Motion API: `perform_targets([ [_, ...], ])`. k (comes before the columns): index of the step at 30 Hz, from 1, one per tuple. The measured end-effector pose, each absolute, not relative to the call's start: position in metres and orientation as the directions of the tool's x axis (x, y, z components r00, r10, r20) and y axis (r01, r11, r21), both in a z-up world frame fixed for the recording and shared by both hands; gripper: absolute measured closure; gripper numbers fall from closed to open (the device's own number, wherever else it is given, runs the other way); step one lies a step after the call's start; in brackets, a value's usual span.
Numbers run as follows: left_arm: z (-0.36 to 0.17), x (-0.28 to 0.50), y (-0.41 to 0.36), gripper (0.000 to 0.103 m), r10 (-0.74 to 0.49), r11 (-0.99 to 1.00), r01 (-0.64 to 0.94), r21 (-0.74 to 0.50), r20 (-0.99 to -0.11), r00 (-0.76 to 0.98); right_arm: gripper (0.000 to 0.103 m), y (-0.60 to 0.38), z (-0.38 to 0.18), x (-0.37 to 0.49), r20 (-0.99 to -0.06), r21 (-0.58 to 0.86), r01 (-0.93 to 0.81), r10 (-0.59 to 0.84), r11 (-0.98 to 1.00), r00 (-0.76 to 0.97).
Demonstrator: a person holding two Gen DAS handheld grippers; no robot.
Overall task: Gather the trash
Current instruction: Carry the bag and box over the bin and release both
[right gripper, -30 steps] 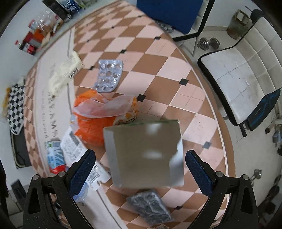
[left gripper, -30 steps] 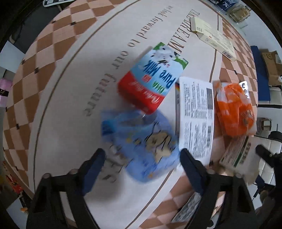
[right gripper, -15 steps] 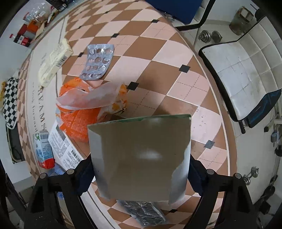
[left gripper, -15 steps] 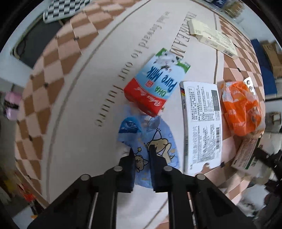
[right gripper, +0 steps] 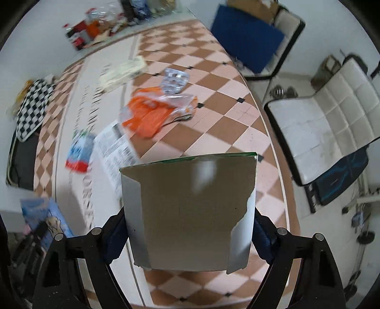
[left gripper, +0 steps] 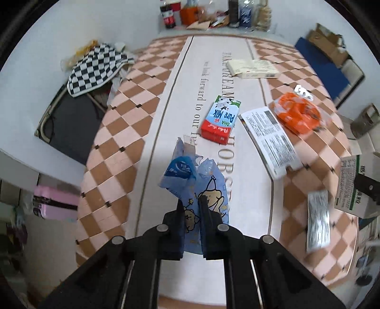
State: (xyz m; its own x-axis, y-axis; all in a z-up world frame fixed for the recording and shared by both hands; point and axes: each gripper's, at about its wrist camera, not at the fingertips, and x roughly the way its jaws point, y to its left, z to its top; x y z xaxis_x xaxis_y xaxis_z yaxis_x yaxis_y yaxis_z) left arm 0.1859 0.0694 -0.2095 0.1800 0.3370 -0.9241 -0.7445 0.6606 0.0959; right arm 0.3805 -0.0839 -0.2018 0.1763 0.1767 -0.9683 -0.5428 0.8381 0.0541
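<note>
My left gripper (left gripper: 192, 202) is shut on a blue wrapper (left gripper: 187, 176) printed with cartoon dogs, and holds it up off the patterned tablecloth (left gripper: 166, 133). In my right gripper (right gripper: 190, 237), a brown cardboard box (right gripper: 190, 204) is held with a pad pressed on each side. Above the table's near right edge the same box (left gripper: 349, 187) shows in the left wrist view. On the cloth lie a red and blue milk carton (left gripper: 220, 118), a white printed leaflet (left gripper: 270, 140), an orange bag (left gripper: 296, 114), a blister pack (right gripper: 174, 79), a cream box (left gripper: 251, 69) and a silver foil packet (left gripper: 318, 223).
A checkered cloth (left gripper: 95, 66) is draped over a black chair at the table's left. Right of the table stand a white padded chair (right gripper: 327, 123) and a blue-seated one (right gripper: 247, 35). Bottles and packets (left gripper: 204, 14) crowd the far end. A pink case (left gripper: 54, 204) sits low left.
The left gripper closed on the blue wrapper and lifted it. The right gripper closed on the cardboard box and raised it. Both views pulled back from the table.
</note>
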Motion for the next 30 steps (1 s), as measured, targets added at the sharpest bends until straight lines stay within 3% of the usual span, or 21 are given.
perform_targets([
  [7,-0.178,0.105,0.027,0.096,0.335,0.731,-0.681,0.052,-0.896,0.291,0.015,-0.112,-0.164,0.266,-0.937,0.017,-0.572,0.213,0.820,0.277],
  [16,-0.190,0.002,-0.028,0.096,0.174,0.790,-0.609,-0.071,-0.926,0.334,0.015,-0.188,-0.170,0.116,-0.945,0.132,-0.559,0.274,0.818,0.179],
  [23,-0.255,-0.045,-0.072,0.096,0.041,0.797,-0.594,-0.110,-0.971,0.235,0.015,-0.249,-0.235,0.043,-0.978,0.159,-0.563,0.206,0.811,0.021],
  [30,-0.381,-0.036,-0.068,0.096,-0.112,0.729,-0.658,-0.188,-0.981,0.156,0.015,-0.274,-0.350,0.037,-0.984,0.179,-0.515,0.147,0.838,-0.102],
])
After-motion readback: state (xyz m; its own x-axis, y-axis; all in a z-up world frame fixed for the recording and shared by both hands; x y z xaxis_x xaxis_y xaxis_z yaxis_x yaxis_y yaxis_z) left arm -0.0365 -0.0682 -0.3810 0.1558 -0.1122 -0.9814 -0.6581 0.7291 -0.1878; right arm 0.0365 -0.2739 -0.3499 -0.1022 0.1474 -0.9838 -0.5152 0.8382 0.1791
